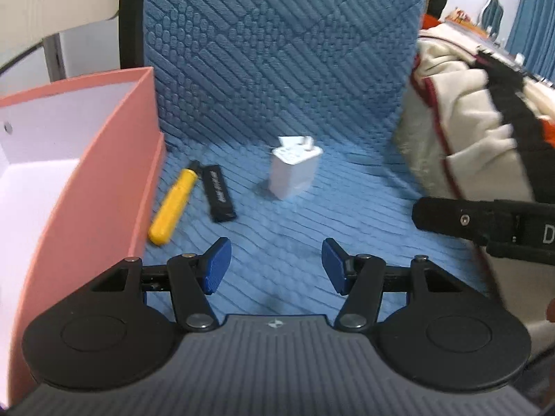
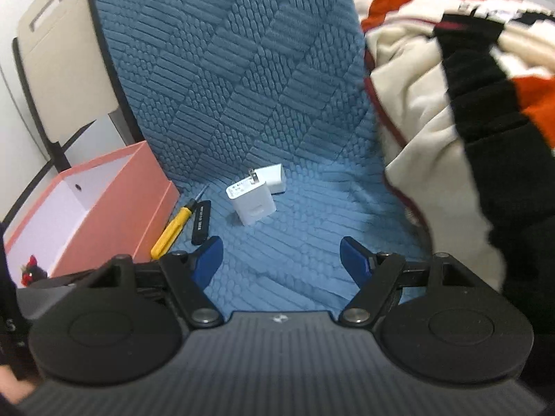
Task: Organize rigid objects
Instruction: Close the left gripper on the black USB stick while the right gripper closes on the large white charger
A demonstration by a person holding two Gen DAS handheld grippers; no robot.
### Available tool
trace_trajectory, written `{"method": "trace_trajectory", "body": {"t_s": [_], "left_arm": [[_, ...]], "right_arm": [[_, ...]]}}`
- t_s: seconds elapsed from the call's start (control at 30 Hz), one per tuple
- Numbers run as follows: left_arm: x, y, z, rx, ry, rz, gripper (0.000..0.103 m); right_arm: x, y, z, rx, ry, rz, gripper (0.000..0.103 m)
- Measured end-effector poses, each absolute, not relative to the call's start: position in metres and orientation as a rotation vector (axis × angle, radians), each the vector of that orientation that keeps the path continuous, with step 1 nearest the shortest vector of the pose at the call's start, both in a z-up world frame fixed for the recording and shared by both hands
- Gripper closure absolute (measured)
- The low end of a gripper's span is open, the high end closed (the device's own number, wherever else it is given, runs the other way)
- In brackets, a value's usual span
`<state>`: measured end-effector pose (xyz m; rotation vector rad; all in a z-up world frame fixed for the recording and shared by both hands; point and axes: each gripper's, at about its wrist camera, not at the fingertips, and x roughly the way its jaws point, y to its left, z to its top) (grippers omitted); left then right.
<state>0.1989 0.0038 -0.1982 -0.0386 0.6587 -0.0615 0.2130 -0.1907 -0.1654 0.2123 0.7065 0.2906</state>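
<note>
A white charger plug (image 1: 294,172) stands on the blue textured seat cushion (image 1: 295,235); the right wrist view shows it (image 2: 250,202) with a second white block (image 2: 274,178) behind it. A yellow-handled screwdriver (image 1: 173,206) (image 2: 170,231) and a black stick (image 1: 218,194) (image 2: 201,221) lie beside a pink box (image 1: 104,187) (image 2: 114,208) at the left. My left gripper (image 1: 276,265) is open and empty, short of the plug. My right gripper (image 2: 281,260) is open and empty, also short of it, and its black finger (image 1: 485,223) shows at the right of the left wrist view.
The pink box has a white inside; a small dark and red thing (image 2: 30,270) lies in it. A pile of cream, black and orange clothing (image 1: 478,124) (image 2: 451,111) crowds the right side of the seat. The blue backrest (image 2: 225,69) rises behind the objects.
</note>
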Motion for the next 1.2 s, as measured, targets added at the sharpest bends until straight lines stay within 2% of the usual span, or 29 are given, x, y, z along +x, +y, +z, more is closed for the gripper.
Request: {"method": "trace_trajectory", "body": {"t_s": [0.3,0.43,0.63,0.83,1.07,1.2], "left_arm": [[0.230,-0.006,-0.208,0.207,0.627,0.016,0.040],[0.247,-0.004,-0.213,0.194,0.641,0.019,0.042],[0.267,-0.002,-0.227,0.188,0.691,0.004,0.053],[0.271,-0.001,-0.234,0.211,0.702,0.019,0.053],[0.276,0.002,-0.237,0.179,0.700,0.041,0.053],[0.282,0.004,-0.238,0.160,0.690,0.059,0.058]], "right_arm": [[0.267,-0.163,-0.172,0.185,0.749,0.361,0.027],[0.291,-0.150,-0.171,0.188,0.769,0.376,0.027],[0.323,-0.133,-0.177,0.172,0.803,0.394,0.028],[0.341,-0.122,-0.183,0.144,0.831,0.419,0.028],[0.360,-0.106,-0.194,0.064,0.857,0.431,0.033],[0.367,-0.098,-0.197,0.017,0.860,0.435,0.034]]}}
